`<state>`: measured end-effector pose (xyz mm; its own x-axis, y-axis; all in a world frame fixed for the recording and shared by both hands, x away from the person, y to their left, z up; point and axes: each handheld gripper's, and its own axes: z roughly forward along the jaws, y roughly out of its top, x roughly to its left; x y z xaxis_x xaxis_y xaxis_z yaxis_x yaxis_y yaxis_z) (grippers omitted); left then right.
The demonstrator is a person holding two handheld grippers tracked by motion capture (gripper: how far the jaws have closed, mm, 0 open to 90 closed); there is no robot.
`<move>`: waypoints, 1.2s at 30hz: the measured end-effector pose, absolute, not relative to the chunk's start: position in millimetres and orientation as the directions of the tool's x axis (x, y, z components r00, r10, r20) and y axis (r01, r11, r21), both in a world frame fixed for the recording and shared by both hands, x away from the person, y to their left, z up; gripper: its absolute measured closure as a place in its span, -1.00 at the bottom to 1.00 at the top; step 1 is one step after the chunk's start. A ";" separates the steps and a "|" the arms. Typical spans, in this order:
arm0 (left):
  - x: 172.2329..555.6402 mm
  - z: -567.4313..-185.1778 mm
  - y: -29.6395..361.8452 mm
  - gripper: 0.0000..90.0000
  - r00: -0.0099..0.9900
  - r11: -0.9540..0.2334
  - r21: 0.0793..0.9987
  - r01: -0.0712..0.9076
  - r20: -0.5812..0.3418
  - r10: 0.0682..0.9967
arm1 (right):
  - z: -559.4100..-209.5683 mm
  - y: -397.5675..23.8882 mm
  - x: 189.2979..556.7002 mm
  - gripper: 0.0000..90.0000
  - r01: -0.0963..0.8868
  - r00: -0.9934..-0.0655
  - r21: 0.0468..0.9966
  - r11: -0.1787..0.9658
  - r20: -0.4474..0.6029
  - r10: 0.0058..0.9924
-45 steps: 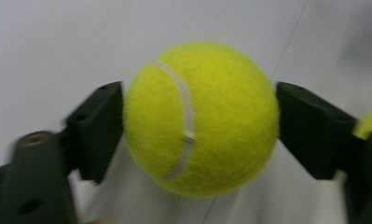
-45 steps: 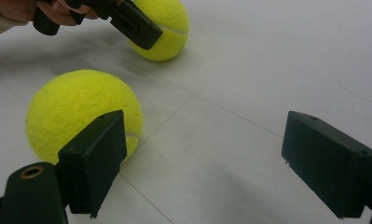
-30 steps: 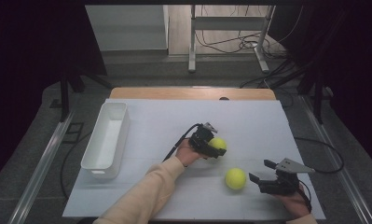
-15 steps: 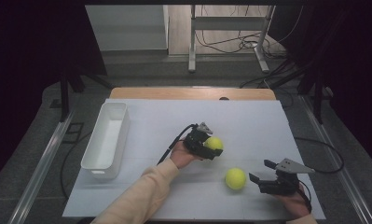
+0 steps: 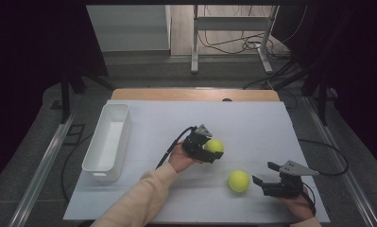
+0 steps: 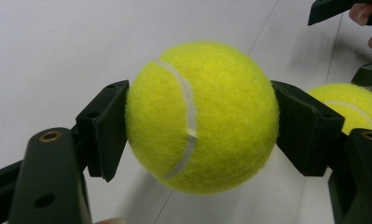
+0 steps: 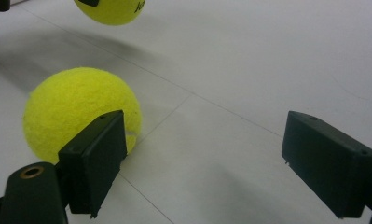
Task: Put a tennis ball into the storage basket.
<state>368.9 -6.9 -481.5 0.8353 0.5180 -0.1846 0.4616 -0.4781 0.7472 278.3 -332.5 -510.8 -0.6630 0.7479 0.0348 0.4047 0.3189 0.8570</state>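
High view: left gripper [image 5: 209, 150] has one tennis ball [image 5: 215, 146] clamped and lifted off the white table [image 5: 252, 123]. The second ball [image 5: 238, 181] lies on the table, just beside the right gripper [image 5: 265, 182], whose jaws stand wide apart with nothing in them. A white bin [image 5: 108, 142] sits well off to the left, and the path to it looks bare.

Left gripper view: the pads press the held ball [image 6: 202, 116] on both sides, near its widest part. The grip looks fair, but a round, fuzzy ball could roll out if the hand tilts or swings fast.

Right gripper view: the loose ball [image 7: 81, 114] lies just past the left pad (not between the jaws). A careless nudge would likely send it rolling away.
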 end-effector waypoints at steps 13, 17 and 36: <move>362.5 -476.3 1.4 -0.42 0.839 -0.474 0.758 0.449 -0.175 0.516 | -510.8 -332.6 278.2 -0.68 0.405 -0.662 0.857 0.319 0.034 0.749; 360.6 -474.5 6.1 -0.42 0.836 -0.468 0.761 0.449 -0.173 0.520 | -510.8 -332.5 278.1 -0.68 0.407 -0.661 0.856 0.319 0.035 0.750; 352.1 -470.4 30.7 -0.42 0.825 -0.447 0.771 0.453 -0.172 0.539 | -510.9 -332.4 278.0 -0.67 0.407 -0.659 0.855 0.320 0.032 0.751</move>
<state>352.1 30.7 -470.4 0.8248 0.5386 -0.1723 0.4531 -0.4471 0.7713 278.0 -332.4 -510.9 -0.6591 0.7513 0.0324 0.4072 0.3203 0.8553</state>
